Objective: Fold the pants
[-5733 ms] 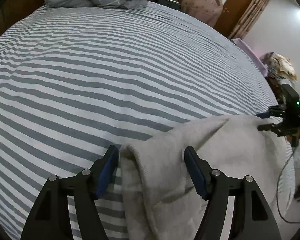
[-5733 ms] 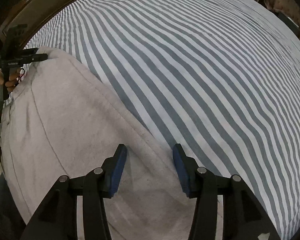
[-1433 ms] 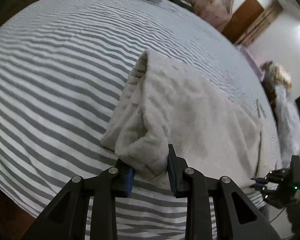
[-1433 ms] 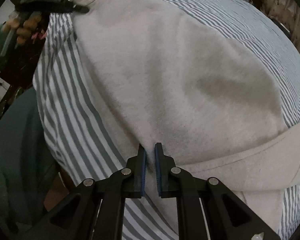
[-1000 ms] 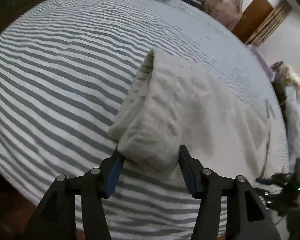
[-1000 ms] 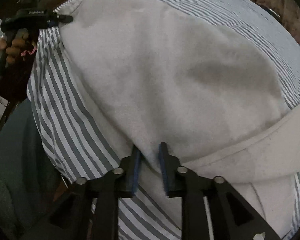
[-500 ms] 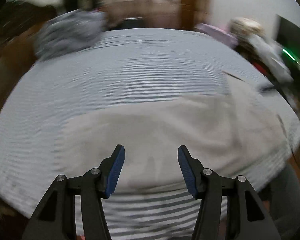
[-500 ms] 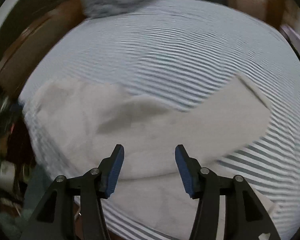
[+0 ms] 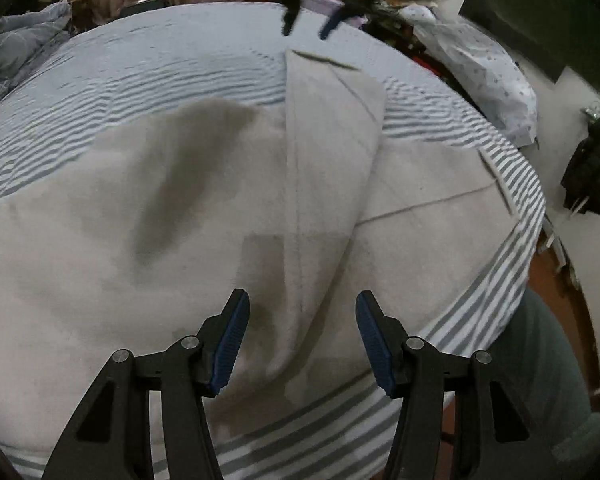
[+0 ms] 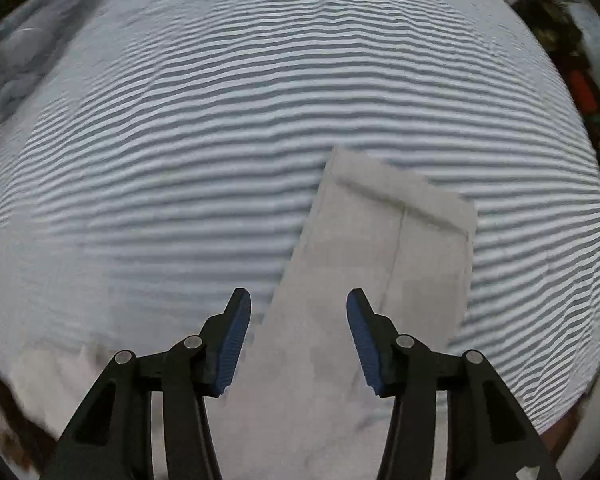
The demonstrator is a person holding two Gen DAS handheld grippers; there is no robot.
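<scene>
The light grey pants (image 9: 204,216) lie spread on the striped bed (image 9: 172,68), with one leg (image 9: 332,128) folded up across the rest toward the far side. My left gripper (image 9: 302,344) is open and empty, hovering over the pants near the bed's front edge. In the right wrist view the folded leg (image 10: 384,256) runs away from me, its cuff end on the stripes. My right gripper (image 10: 298,340) is open and empty above it. The right gripper also shows blurred at the top of the left wrist view (image 9: 312,20).
A crumpled grey quilt (image 9: 12,52) lies at the bed's far left corner. Piled clothes (image 9: 480,68) and a dark bag (image 9: 590,168) sit to the right of the bed. My trouser leg (image 9: 540,380) is at the bed's front right.
Both grippers have let go of the pants, opened, and swung round to new viewpoints. The leg now lies folded across the rest of the pants.
</scene>
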